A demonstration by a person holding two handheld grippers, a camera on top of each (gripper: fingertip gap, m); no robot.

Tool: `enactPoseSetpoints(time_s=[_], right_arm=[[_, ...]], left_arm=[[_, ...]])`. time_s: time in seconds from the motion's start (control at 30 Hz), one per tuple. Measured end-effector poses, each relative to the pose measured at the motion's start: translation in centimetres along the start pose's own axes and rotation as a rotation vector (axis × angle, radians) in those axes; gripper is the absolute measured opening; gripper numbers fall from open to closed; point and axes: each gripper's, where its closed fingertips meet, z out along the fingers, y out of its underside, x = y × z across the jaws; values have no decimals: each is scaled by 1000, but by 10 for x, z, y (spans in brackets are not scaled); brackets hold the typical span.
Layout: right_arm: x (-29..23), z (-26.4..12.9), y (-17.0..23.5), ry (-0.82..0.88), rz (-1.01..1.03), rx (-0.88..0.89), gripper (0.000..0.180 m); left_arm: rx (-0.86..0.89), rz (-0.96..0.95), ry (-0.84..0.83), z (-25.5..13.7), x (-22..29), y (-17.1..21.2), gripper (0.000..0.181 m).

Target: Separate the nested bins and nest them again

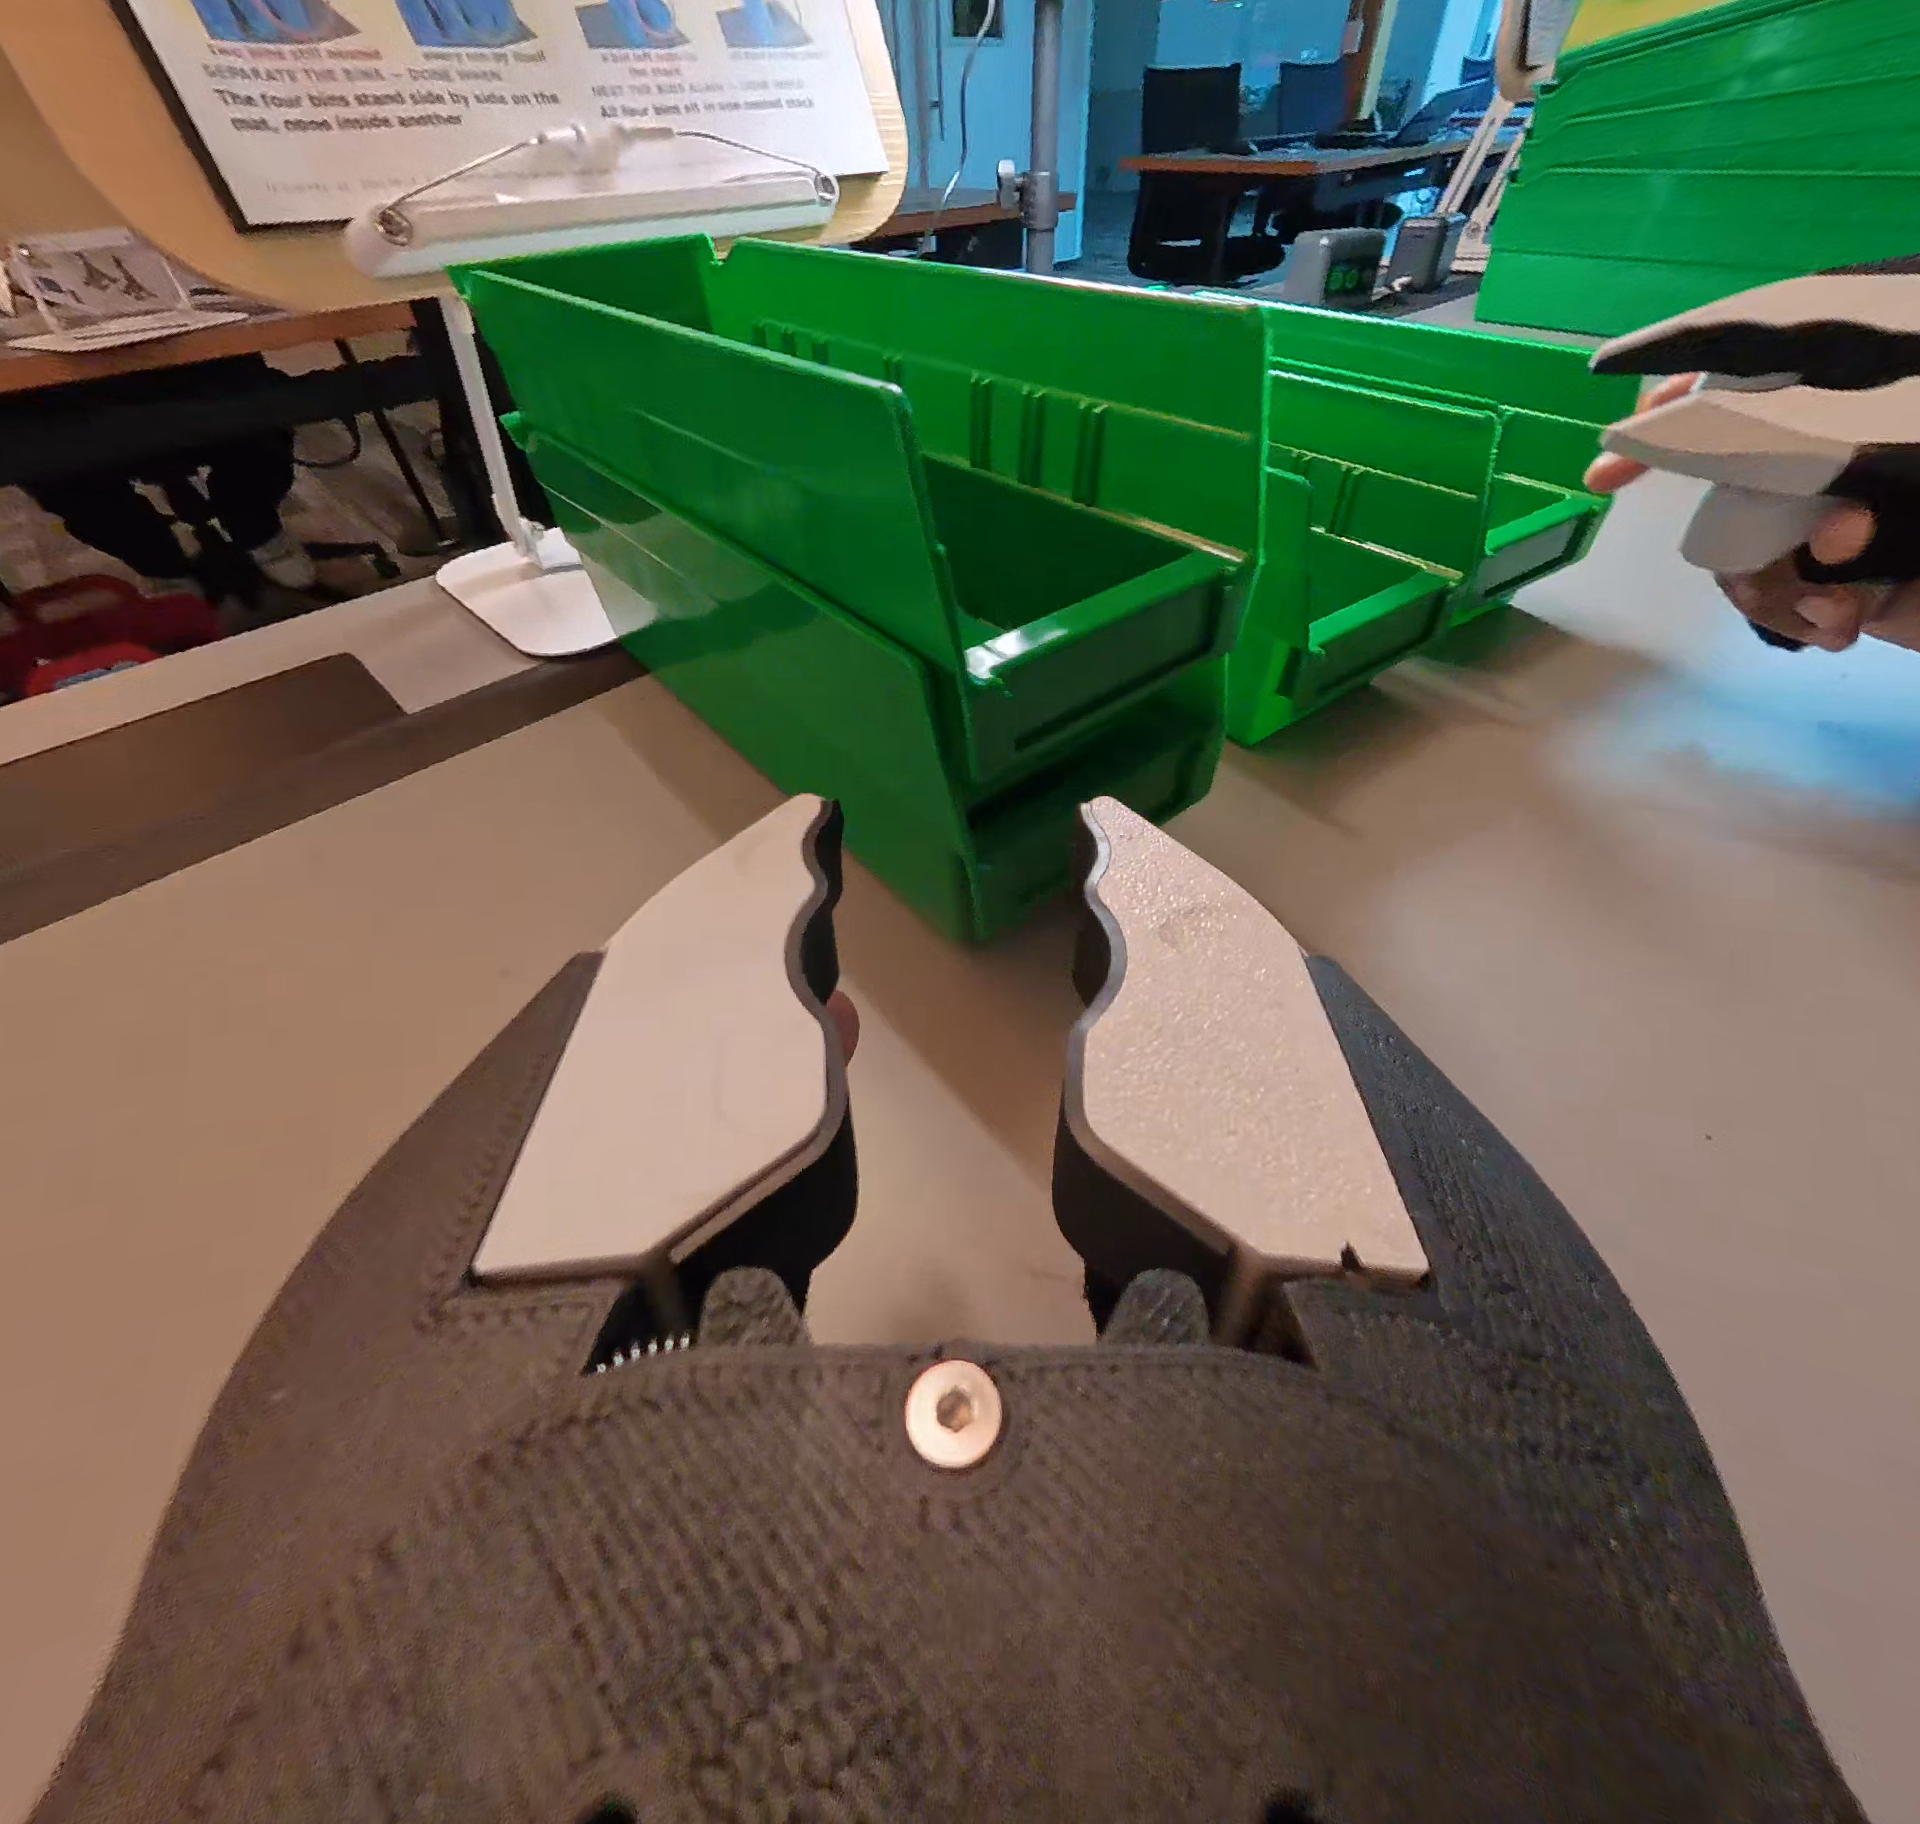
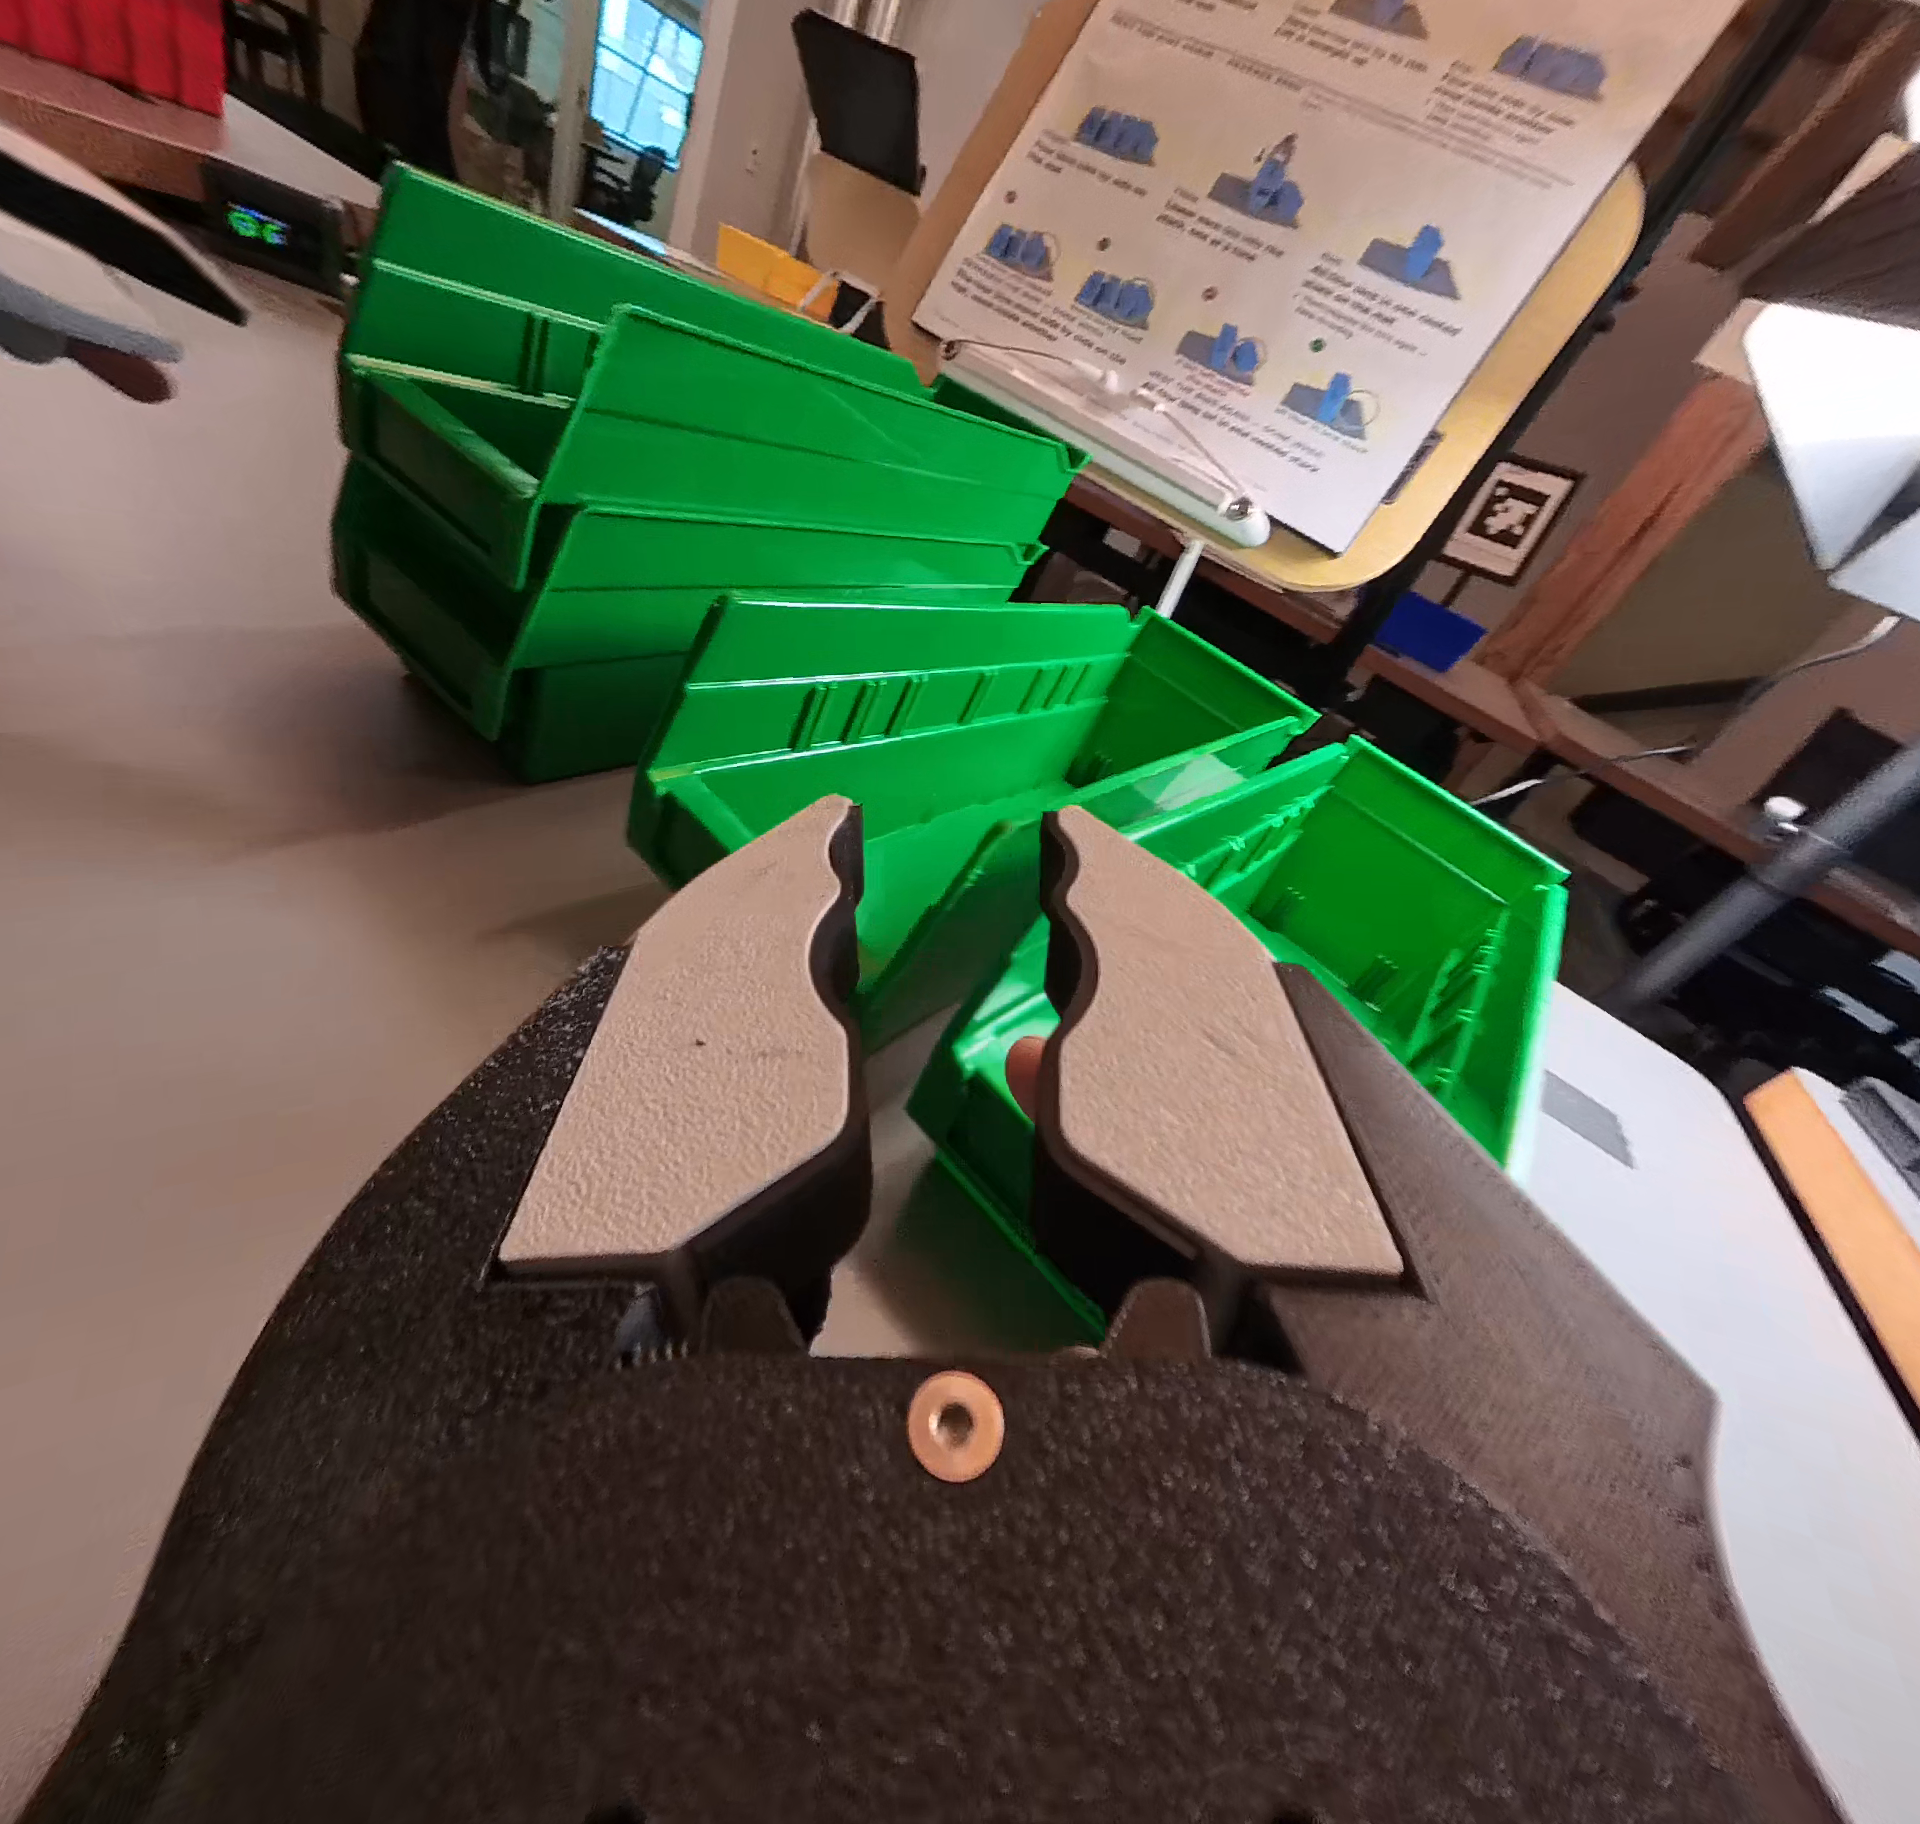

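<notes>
A stack of nested green bins [image 1: 883,631] stands on the grey table [image 1: 1455,1047], just beyond my left gripper [image 1: 956,839], which is open and empty with its tips near the stack's front corner. Two single green bins [image 1: 1371,548] [image 1: 1538,517] stand side by side to the right of the stack. In the right wrist view the stack [image 2: 623,486] is at the back left, and the two single bins [image 2: 935,714] [image 2: 1351,901] lie closer. My right gripper [image 2: 951,829] is open and empty, above the front of the nearest bin.
A white stand with a clipboard and an instruction sheet [image 1: 582,185] stands behind the bins at the table's far edge. A tall pile of green bins [image 1: 1714,164] is at the back right. The right gripper [image 1: 1766,424] shows in the left wrist view at the right edge. About 25 cm separates my left fingertips from my right.
</notes>
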Motion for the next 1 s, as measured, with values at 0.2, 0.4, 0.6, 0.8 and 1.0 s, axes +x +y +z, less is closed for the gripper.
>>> enactPoseSetpoints(time_s=[0.2, 0.4, 0.6, 0.8, 1.0], right_arm=[[6, 7, 31, -6, -61, -175, 51], [3, 11, 48, -11, -154, -261, 59], [9, 10, 71, -48, -313, -440, 63], [19, 1, 102, -124, -516, -700, 63], [25, 6, 116, -219, -643, -843, 44]], left_arm=[[7, 38, 17, -3, 12, -2, 43], [10, 61, 28, -4, 17, -3, 43], [-1, 78, 18, -3, 16, 0, 41], [-46, 87, -1, 4, 10, 13, 40], [-64, 100, 9, 6, 13, 18, 40]])
